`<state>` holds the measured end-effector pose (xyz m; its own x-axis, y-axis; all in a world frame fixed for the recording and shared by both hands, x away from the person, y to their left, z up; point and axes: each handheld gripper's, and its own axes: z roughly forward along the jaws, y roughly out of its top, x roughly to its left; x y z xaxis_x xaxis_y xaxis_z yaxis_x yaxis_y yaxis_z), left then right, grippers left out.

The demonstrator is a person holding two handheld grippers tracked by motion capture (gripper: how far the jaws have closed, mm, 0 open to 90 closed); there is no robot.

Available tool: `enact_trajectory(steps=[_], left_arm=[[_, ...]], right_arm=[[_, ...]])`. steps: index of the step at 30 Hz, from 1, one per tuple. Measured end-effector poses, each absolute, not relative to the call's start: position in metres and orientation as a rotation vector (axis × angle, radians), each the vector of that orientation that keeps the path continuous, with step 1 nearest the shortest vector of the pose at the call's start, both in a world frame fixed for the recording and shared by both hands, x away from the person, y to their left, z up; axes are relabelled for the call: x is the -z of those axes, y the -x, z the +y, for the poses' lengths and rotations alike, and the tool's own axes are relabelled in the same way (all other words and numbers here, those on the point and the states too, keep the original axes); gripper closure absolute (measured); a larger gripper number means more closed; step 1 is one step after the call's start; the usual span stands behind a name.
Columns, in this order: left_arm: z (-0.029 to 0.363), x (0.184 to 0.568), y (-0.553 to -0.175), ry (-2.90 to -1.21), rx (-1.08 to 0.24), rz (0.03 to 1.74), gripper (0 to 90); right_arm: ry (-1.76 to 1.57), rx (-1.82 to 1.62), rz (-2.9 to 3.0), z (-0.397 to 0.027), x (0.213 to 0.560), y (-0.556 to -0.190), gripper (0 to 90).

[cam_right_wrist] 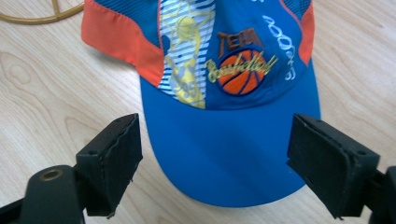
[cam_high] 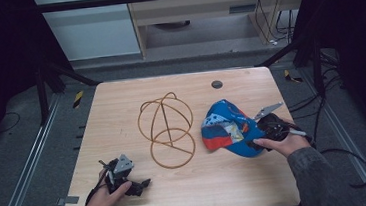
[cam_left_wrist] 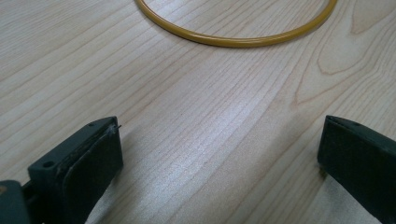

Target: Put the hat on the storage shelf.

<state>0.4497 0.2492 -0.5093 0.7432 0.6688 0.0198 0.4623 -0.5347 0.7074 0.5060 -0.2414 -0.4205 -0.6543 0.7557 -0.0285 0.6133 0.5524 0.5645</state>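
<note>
1. Blue and orange, our cap (cam_right_wrist: 233,93) lies on the wooden surface (cam_high: 121,108), right of the yellow wire frame (cam_high: 167,129).
2. Our right gripper (cam_right_wrist: 212,163) is spread wide, jaws either side of the cap's brim, not touching.
3. Our left gripper (cam_left_wrist: 219,158) is spread over bare wood, near the frame's ring (cam_left_wrist: 238,41).

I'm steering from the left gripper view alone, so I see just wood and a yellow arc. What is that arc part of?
Observer: It's the base ring of a yellow wire dome-shaped stand at the table's middle.
Operator: Anything else on the table?
Observer: A blue and orange basketball cap lies right of the stand.
Operator: Where's the right claw?
Observer: The right claw is open, its jaws either side of the cap's brim.
</note>
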Motion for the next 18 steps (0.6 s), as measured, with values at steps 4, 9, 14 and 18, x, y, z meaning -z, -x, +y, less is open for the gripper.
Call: enact_trajectory(steps=[4,9,14,18], left_arm=[[0.249,0.509,-0.450,-2.233,-0.376,0.846,0.0],[0.249,0.509,-0.450,-2.233,-0.376,0.846,0.0],[0.249,0.509,-0.450,-2.233,-0.375,0.845,0.0],[0.248,0.510,-0.450,-2.225,-0.375,0.850,0.0]], right_arm=[[-1.131,-0.761,2.518,-0.243,0.413,-0.514,22.5],[-1.096,-0.737,2.541,-0.241,0.406,-0.527,28.5],[-1.058,-0.748,2.560,-0.233,0.399,-0.535,34.0],[-1.053,-0.729,2.587,-0.227,0.399,-0.544,37.5]])
